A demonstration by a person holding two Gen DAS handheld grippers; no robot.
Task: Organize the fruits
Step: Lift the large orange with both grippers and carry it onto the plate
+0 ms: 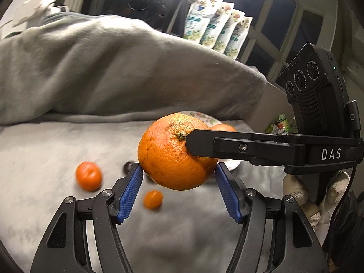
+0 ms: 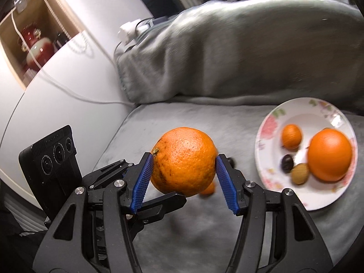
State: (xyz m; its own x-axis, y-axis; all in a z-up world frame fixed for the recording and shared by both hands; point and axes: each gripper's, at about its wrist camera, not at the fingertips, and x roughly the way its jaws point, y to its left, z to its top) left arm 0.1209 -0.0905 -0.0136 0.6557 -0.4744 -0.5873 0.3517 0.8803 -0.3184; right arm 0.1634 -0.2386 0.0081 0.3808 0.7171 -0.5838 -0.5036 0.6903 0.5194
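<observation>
Black linkage arms of left gripper fill the near edge of the left wrist view; blue ribbed pads flank a large orange, both pads touching its lower sides. Orange is clear of the surface, held up in the air. Right gripper is clamped on the same orange, its blue pads pressing left and right flanks. In the left wrist view one black finger of the right gripper comes in from the right and lies across the orange just beside the stem. So: both grippers closed on one fruit, crossed approx. at right angles.

A gloved hand shows at near right in the left wrist view, under the right gripper's body marked "DAS".

Surface: grey blanket, bunched into a high fold at the far side. On it, left of the held orange in the left wrist view: one small mandarin, blurred; a smaller orange fruit nearer the camera; a dark small item at the left pad tip, mostly hidden, ID not possible.

White floral plate lies on the blanket at right in the right wrist view, apart from the held orange. On plate: second large orange at right, small mandarin toward far left, dark round item and tan nut-like item touching or nearly so, near side. Blurred.

Far bkgd: row of printed pouches by a dark window; white cable on pale surface at left.
</observation>
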